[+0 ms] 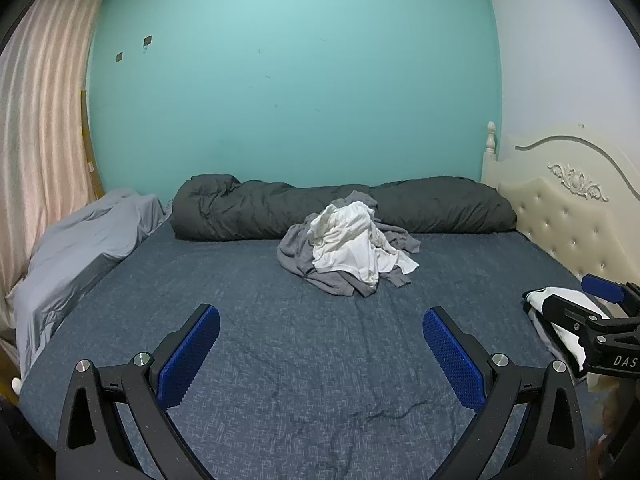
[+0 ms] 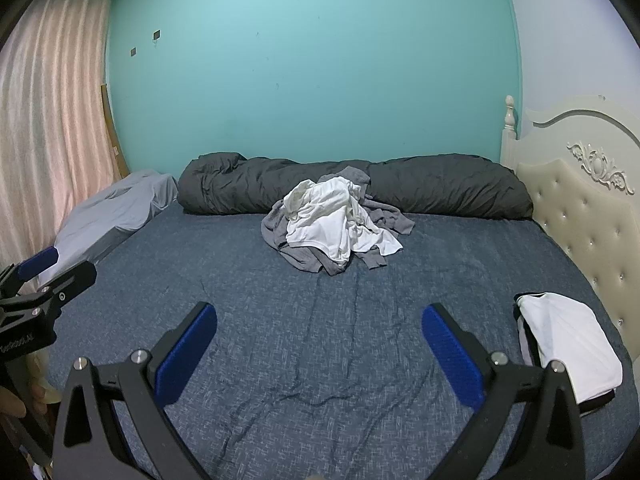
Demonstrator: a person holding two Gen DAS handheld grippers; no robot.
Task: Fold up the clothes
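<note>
The left claw (image 1: 320, 354) is hovering spread wide and empty over the blue bed sheet (image 1: 280, 360), facing a crumpled heap of grey and white clothes (image 1: 348, 246) lying before a rolled dark duvet (image 1: 248, 208). From the right wrist, the right claw (image 2: 320, 354) is likewise gaping, gripping nothing, level above the sheet; a folded white garment (image 2: 568, 344) is resting just beside it near the headboard (image 2: 580, 200). Judging by this, one piece lies folded while the heap is waiting: the next move calls for reaching forward to it.
</note>
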